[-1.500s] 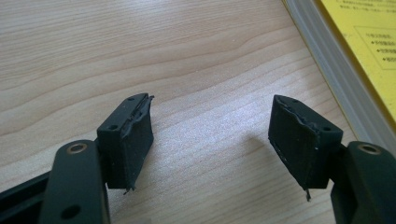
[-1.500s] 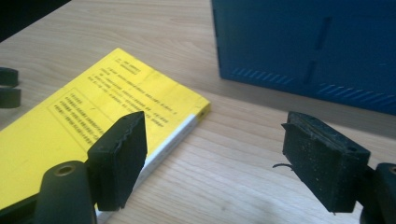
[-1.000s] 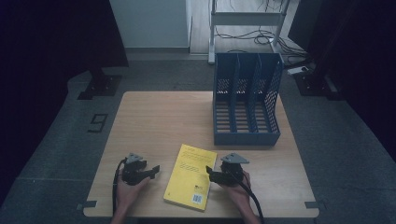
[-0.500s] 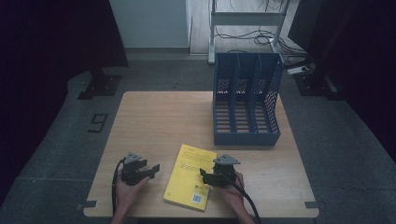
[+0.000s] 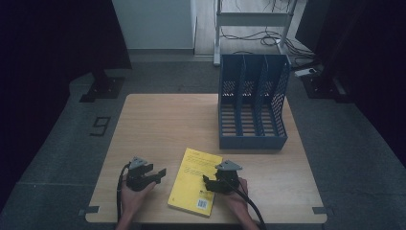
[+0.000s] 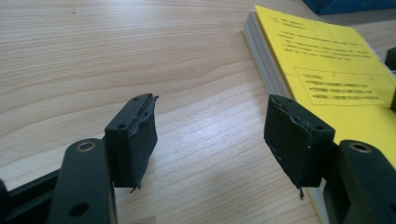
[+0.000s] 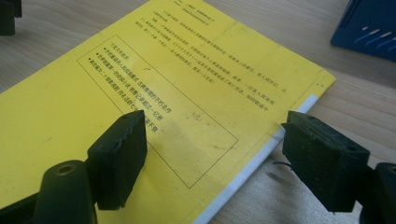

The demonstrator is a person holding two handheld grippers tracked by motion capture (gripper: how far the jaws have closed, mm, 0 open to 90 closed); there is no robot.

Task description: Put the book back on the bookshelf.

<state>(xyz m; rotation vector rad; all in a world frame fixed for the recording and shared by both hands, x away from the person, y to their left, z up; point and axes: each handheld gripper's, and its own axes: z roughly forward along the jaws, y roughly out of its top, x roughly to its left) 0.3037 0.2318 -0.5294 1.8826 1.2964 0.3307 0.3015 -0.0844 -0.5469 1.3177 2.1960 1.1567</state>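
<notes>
Right tongs [image 7: 212,154] spread wide, straddling the near right edge of the yellow book [image 5: 195,181], nothing clamped yet. Left tongs [image 6: 212,140] apart too, just left of it. Flat on the counter [image 5: 163,124], so better slide one pad under the cover edge, then squeeze square.

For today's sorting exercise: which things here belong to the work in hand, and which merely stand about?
In the work: yellow book; right tongs, open over its edge; left tongs, open beside it.
Standing about: blue file rack; metal shelf frame.
</notes>
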